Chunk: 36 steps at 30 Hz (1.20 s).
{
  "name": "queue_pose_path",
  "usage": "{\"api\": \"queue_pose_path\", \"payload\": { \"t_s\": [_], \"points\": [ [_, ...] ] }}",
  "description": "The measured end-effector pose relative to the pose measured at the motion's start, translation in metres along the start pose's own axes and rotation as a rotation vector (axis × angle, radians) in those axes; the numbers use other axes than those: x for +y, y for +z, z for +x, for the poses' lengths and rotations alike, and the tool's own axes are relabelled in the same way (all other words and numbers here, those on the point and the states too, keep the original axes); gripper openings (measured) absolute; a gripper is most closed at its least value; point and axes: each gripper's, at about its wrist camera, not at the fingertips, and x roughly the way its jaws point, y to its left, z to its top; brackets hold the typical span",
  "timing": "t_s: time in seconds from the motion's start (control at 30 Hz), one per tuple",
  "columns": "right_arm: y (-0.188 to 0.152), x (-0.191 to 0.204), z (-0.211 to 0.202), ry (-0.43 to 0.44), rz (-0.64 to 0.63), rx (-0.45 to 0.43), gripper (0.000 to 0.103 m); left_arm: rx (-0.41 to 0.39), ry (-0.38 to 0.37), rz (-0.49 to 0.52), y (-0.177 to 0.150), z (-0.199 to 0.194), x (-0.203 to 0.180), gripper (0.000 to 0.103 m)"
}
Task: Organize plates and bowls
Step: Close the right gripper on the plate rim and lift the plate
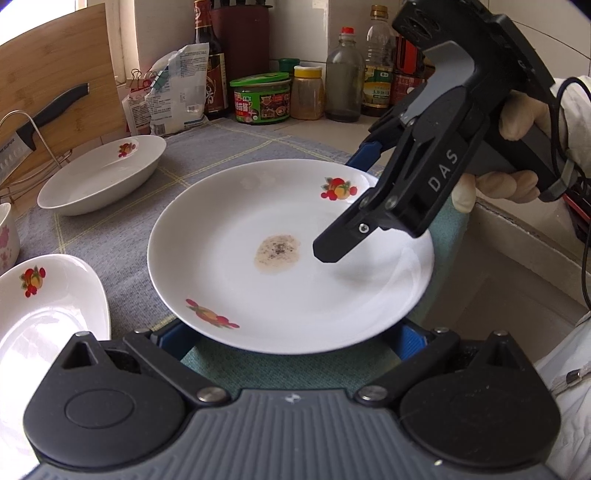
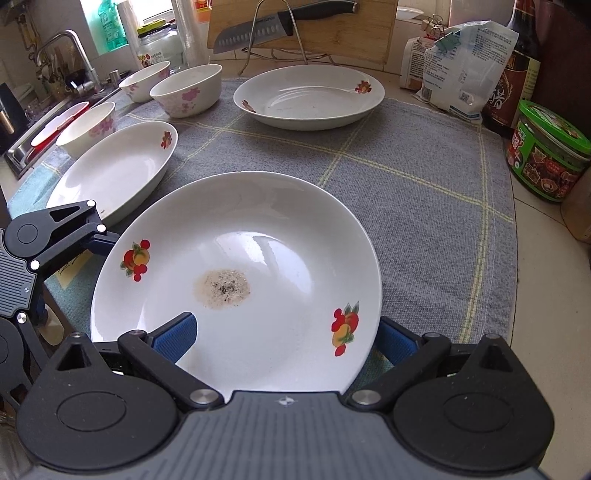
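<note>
Grey cloth [image 2: 406, 192]; plate [image 2: 258, 236] between right gripper [image 2: 284, 339] fingers

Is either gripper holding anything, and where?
Nothing is clamped. The right gripper straddles the plate's rim, open; the left gripper, open, reaches under the opposite rim.

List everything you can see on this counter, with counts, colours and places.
Stained plate: 1, white, front centre.
Other plates: 2, white, one left, one back.
Bowls: 3, white, pink flowers, back left.
Cloth: 1, grey, under the plates.
Knife: 1, black handle, back.
Board: 1, wood, behind knife.
Jar: 1, green, right.
Bag: 1, white, back right.
Tap: 1, steel, far left.
Left gripper: 1, black, open, at stained plate's edge.
Right gripper: 1, black, open, at stained plate's edge.
Hand: 1, white-gloved, holding right gripper.
</note>
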Motion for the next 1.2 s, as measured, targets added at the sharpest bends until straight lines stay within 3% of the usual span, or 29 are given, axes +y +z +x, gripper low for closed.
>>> {"api": "queue_pose_path", "payload": {
  "t_s": [0.57, 1.2],
  "points": [
    [0.024, -0.025, 0.012, 0.213, -0.01, -0.008, 0.099, 0.042, 0.003, 0.003, 0.005, 0.004, 0.002, 0.103],
    [0.029, -0.029, 0.013, 0.221, 0.033, 0.005, 0.099, 0.083, 0.002, -0.015, 0.012, 0.006, 0.002, 0.101]
  ]
}}
